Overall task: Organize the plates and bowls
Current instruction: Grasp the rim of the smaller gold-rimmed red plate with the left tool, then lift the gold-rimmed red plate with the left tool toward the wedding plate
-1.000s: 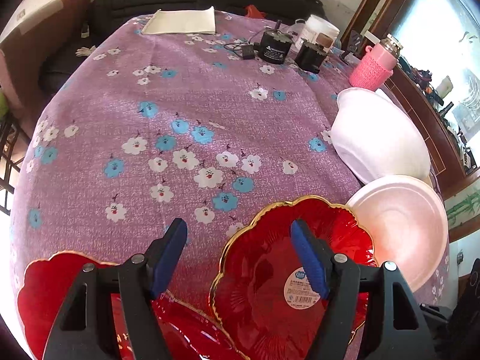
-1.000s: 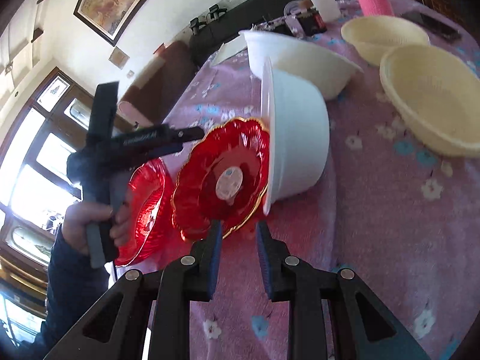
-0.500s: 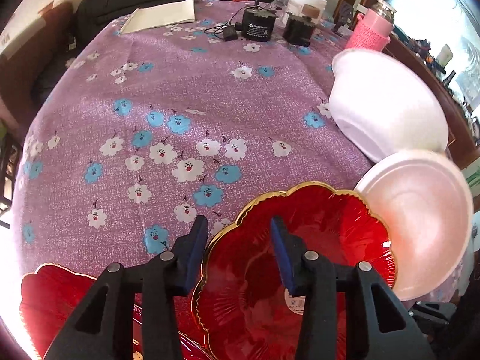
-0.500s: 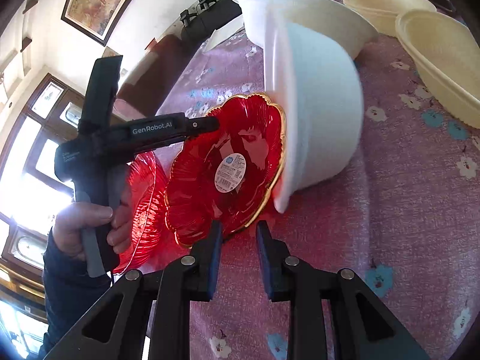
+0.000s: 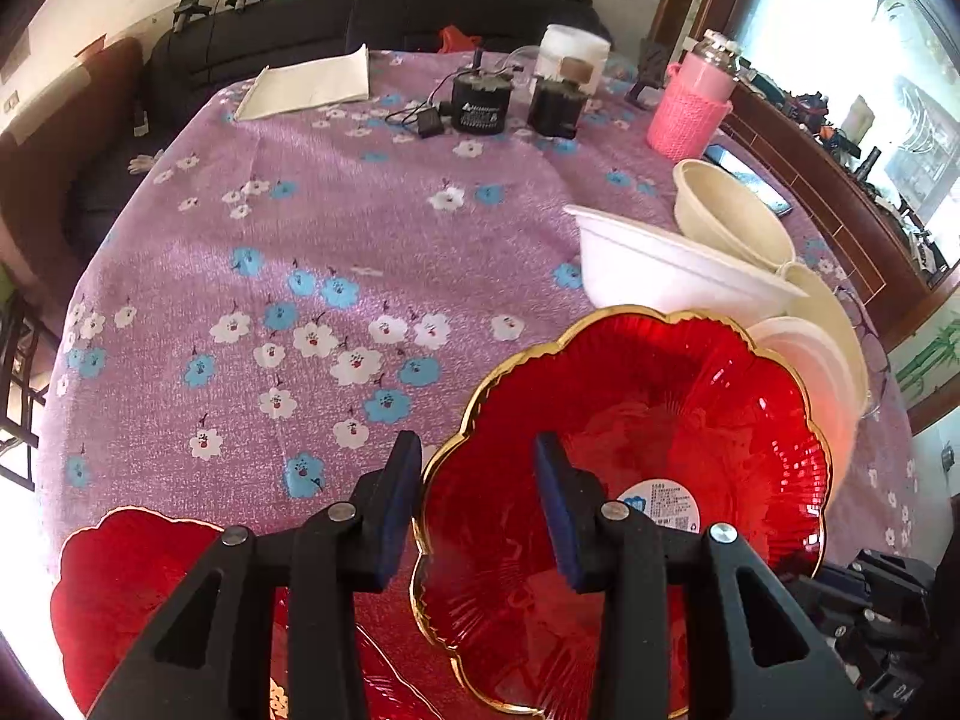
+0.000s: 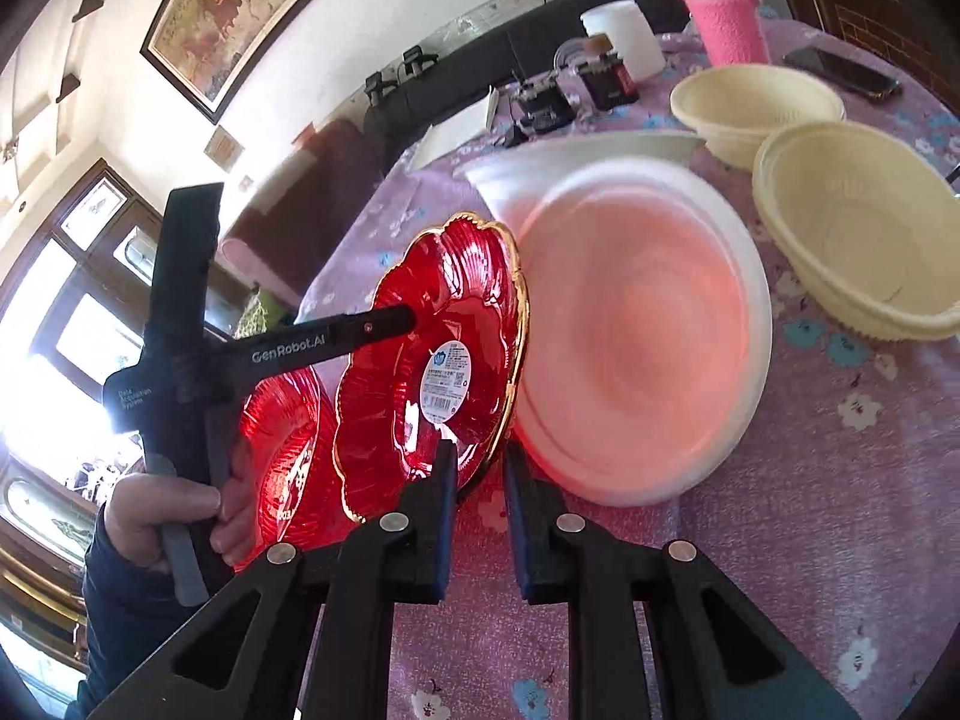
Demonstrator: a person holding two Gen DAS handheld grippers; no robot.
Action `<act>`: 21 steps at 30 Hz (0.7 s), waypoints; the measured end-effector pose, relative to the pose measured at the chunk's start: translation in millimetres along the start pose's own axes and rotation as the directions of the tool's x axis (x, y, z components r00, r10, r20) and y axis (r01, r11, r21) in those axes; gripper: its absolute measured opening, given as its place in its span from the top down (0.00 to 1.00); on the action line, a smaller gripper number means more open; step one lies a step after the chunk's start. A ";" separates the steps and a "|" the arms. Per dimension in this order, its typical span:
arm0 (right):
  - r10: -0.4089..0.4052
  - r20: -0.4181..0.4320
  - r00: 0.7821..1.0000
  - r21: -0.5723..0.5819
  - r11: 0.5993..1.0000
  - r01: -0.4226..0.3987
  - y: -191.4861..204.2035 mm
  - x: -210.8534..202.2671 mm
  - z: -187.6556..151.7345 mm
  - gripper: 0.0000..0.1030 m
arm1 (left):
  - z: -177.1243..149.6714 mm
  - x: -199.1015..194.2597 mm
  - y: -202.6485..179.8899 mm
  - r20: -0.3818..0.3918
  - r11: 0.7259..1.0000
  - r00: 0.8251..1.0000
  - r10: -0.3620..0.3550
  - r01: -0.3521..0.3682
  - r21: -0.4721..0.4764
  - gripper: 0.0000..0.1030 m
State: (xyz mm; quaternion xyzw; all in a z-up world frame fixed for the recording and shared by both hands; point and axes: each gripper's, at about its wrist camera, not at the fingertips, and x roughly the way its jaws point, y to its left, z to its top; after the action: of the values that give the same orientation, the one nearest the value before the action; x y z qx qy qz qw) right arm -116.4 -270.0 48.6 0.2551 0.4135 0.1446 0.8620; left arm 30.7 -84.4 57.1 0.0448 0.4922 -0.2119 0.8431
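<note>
A red scalloped plate (image 5: 630, 420) with a gold rim and a sticker stands tilted on edge (image 6: 396, 420) against a white bowl (image 6: 636, 348) that lies on its side. My left gripper (image 5: 477, 480) is closing on the plate's rim, one pad outside and one inside, and it holds the plate. In the right wrist view the left gripper (image 6: 408, 321) meets the plate's upper edge. My right gripper (image 6: 480, 480) is closing, with the plate's lower rim at its tips and a narrow gap still showing. A second red plate (image 5: 120, 588) lies at the near left.
A flowered purple cloth (image 5: 300, 240) covers the table. An upright white bowl (image 5: 660, 264), two cream bowls (image 6: 756, 102) (image 6: 858, 228), a pink bottle (image 5: 690, 114), a phone (image 6: 840, 72), black devices (image 5: 480, 102) and paper (image 5: 306, 84) stand further back. A hand (image 6: 174, 504) grips the left tool.
My left jaws narrowed from wide open onto the red plate's rim, and the plate rose steeper with them. The white bowl rolled so its round face looks at my right gripper. The right jaws narrowed slightly.
</note>
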 end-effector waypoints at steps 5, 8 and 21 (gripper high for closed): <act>0.004 0.037 0.999 0.002 1.000 -0.004 -2.7 -16.9 5.1 0.84 | 0.9 -13.3 -7.9 0.030 1.000 0.999 -0.012 0.011 0.009 0.63; 0.007 0.046 0.999 0.001 1.000 -0.007 -0.5 -18.9 6.9 0.84 | 1.2 -18.6 -11.2 0.040 1.000 0.999 -0.016 0.015 0.014 0.63; 0.007 0.062 0.998 0.006 1.000 -0.008 -4.9 -26.2 10.3 0.84 | -6.5 -30.8 -16.9 0.057 1.000 0.998 -0.020 0.018 0.025 0.63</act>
State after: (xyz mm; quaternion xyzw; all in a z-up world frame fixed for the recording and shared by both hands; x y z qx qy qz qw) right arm -124.2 -289.4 68.0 0.2636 0.3858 0.1386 0.8732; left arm 5.5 -88.2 82.2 0.0441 0.4655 -0.2271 0.8543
